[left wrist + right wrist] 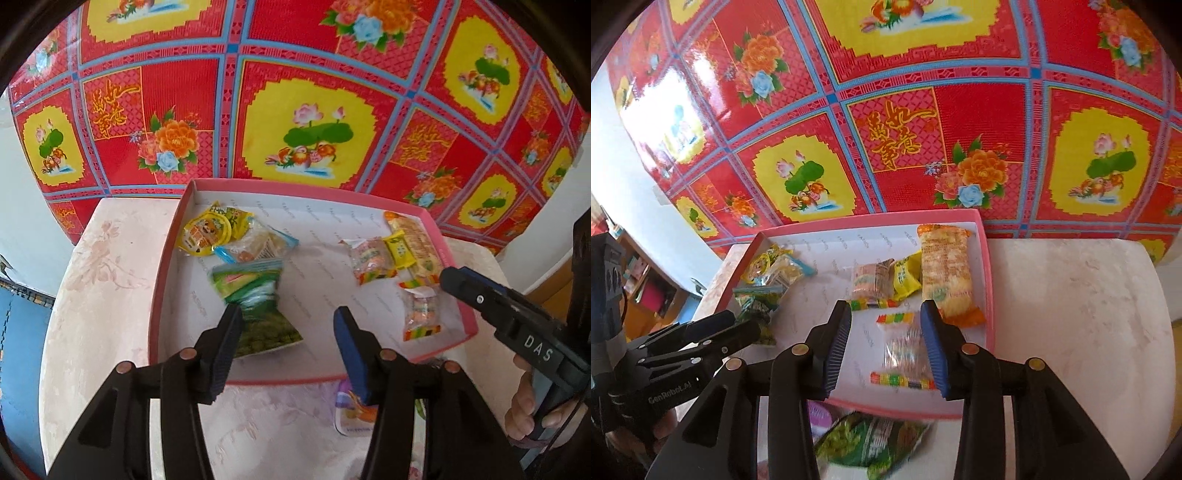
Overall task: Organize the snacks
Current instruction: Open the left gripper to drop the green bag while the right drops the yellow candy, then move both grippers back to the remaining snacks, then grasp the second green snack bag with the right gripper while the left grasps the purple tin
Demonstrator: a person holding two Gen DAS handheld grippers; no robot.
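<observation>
the right hand-held gripper (884, 345) hung wide open over the clear rainbow-edged candy packet (905, 350). its long axis ran along the fingers (left hand-held gripper (286, 343) also open).

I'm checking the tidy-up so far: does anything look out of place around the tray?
Yes. A green snack packet and a purple-white packet lie on the table outside the pink tray's near edge, while the other snacks sit inside it.

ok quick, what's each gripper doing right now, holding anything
Left gripper: open, holding nothing; one finger beside the green packet in the tray.
Right gripper: open, holding nothing; over the clear candy packet.
</observation>
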